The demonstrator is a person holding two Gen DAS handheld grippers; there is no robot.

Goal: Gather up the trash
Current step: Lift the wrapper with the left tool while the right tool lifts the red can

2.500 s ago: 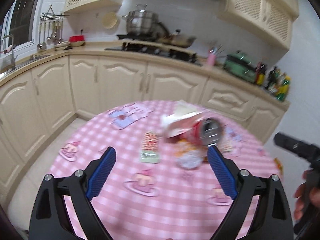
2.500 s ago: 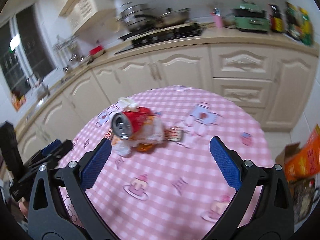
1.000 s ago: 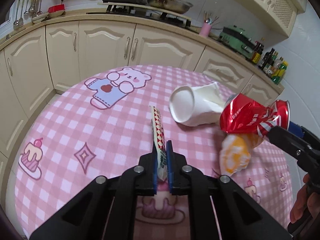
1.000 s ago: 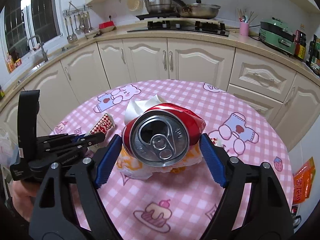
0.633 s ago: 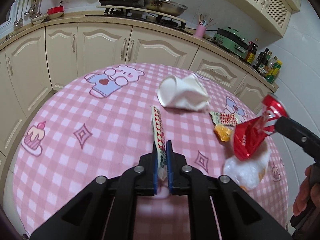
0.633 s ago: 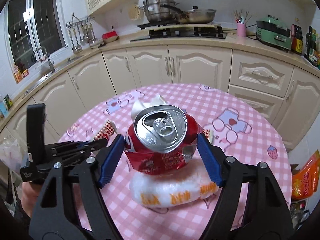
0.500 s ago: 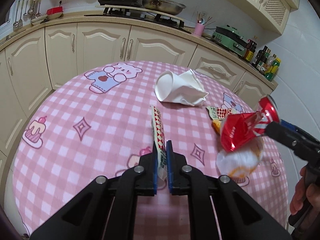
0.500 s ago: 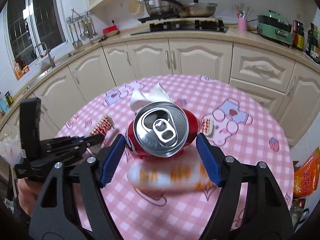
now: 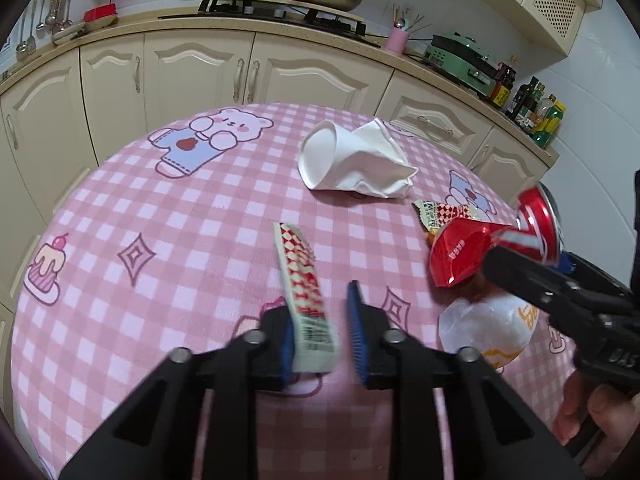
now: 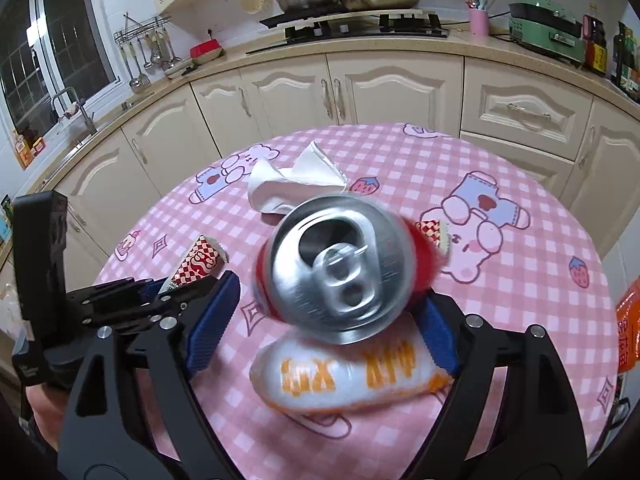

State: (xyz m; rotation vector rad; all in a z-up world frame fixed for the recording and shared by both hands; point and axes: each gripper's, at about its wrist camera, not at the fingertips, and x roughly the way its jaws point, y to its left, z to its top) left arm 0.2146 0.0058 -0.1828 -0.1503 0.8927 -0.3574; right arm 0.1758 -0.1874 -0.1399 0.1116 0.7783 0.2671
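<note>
Left claw point(image 9: 334, 334): jaws a little apart, not clamped; the red-and-white checked snack wrapper point(image 9: 305, 294) leans against the left pad only, with a clear gap to the right pad.
Right claw point(image 10: 320, 332): the blue pads sit either side of the crushed red soda can point(image 10: 340, 268); the can is blurred and its silver top fills the view, so I cannot tell whether the pads are gripping it.
Below the can: a white plastic packet with orange print point(image 10: 352, 372) lies on the surface, just under the right claw.
Further out: a crumpled white paper cup point(image 9: 352, 164) lies on its side toward the far half of the surface, well apart from both claws; a small torn checked wrapper scrap point(image 9: 436, 214) lies near the can.
Surface: a round table in a pink checked cloth point(image 9: 160, 208) with cartoon bears and cakes; kitchen cabinets and a stove behind.
Bin or bag: none visible in either view.
Risk, left: with the jaws loose, the wrapper probably slides or drops if the claw lifts or tilts.
Risk, right: the dented, smooth can may twist or squirt free from an off-centre squeeze, and could knock the packet off the edge.
</note>
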